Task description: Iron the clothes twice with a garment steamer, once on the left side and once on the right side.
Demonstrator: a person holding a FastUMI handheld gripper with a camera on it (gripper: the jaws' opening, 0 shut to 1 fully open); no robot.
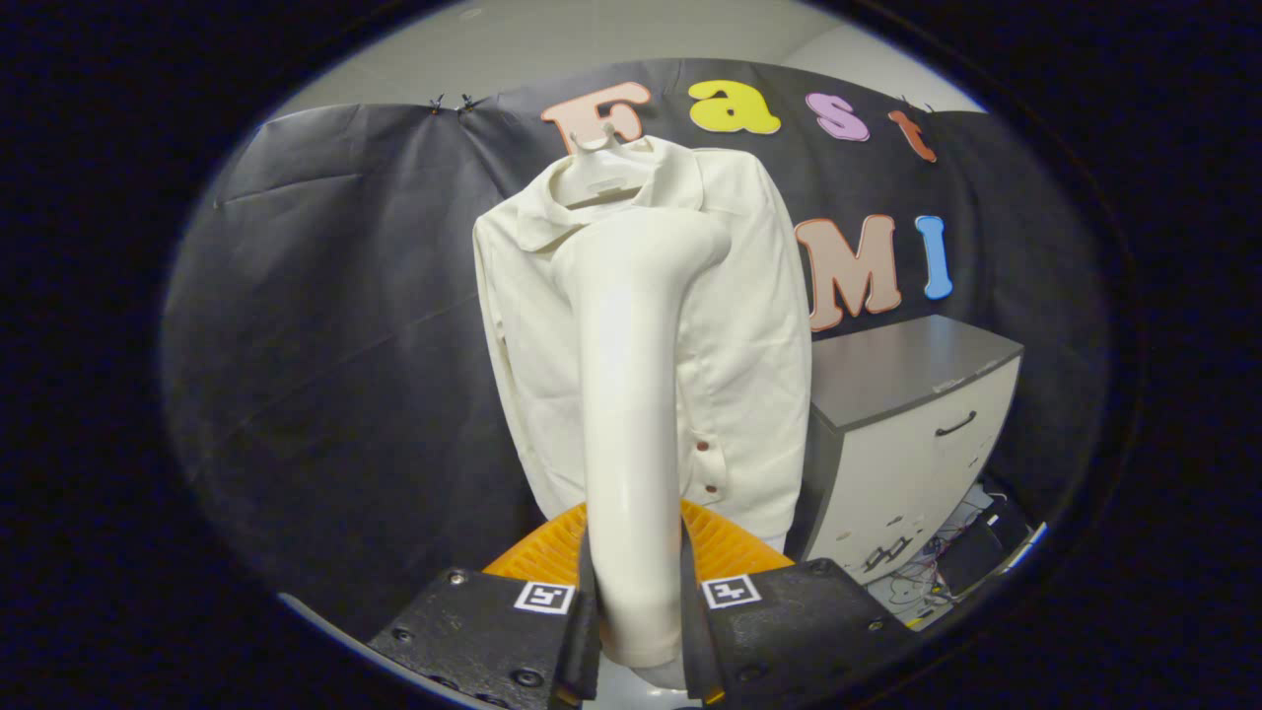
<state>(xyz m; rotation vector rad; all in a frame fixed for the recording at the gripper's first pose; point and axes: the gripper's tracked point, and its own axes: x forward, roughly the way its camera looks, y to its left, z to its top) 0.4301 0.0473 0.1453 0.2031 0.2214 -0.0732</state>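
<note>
Your tongs (639, 621) are closed on the handle of the garment steamer (631, 394), one finger pressing each side of it low down, so the grip looks firm at the base. The steamer stands upright between the fingers, and its head (680, 242) bends over at the top toward the shirt (739, 325).

The shirt hangs on a hanger (601, 163) against the dark cloth wall, straight ahead beyond the steamer. From this angle you cannot tell whether the head is touching the fabric or hanging just short of it, so judge contact by feel and by how the cloth moves.

The main risks from here:
- You hold the steamer only near its bottom, so the long body can lever in the grip. If you push the head hard into the cloth, it may twist or slide between the fingers.
- The shirt hangs freely. A sideways drag could swing it on the hanger or pull it off, leaving a pass half done.
- The cabinet (917, 424) stands just beside the shirt's right edge. A wide sweep on that side could knock the steamer against it.
- The steamer body blocks your sight of the shirt's middle, so you could easily drift and cover the same side twice.
</note>
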